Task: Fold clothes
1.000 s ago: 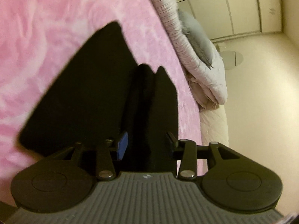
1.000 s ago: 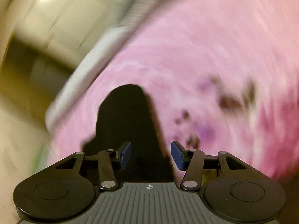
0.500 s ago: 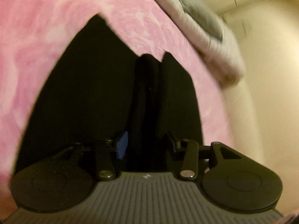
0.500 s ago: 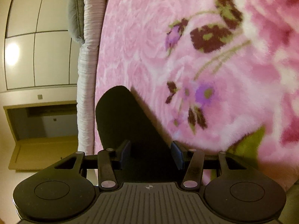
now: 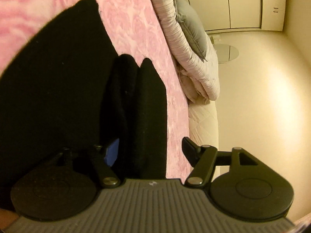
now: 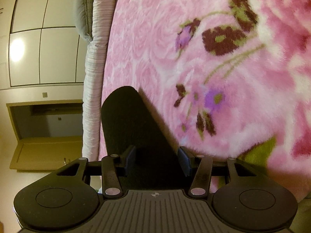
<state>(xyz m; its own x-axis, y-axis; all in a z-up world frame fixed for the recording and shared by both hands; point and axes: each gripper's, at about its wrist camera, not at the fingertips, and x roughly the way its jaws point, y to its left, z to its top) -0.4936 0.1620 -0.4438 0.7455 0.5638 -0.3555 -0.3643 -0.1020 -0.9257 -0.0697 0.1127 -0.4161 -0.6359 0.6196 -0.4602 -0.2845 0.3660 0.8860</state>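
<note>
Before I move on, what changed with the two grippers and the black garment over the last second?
The left gripper opened: it was shut on the black garment and now its right finger stands clear over the pink blanket. The garment's fold lies between the fingers. The right gripper swung and settled; it stays open, straddling the cloth.

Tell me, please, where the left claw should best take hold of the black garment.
I would grip the bunched double ridge of the black garment, coming straight on from its near end: it stands proud of the pink blanket between the open left claw's fingers, whereas the flat panel beside it offers no edge.
</note>
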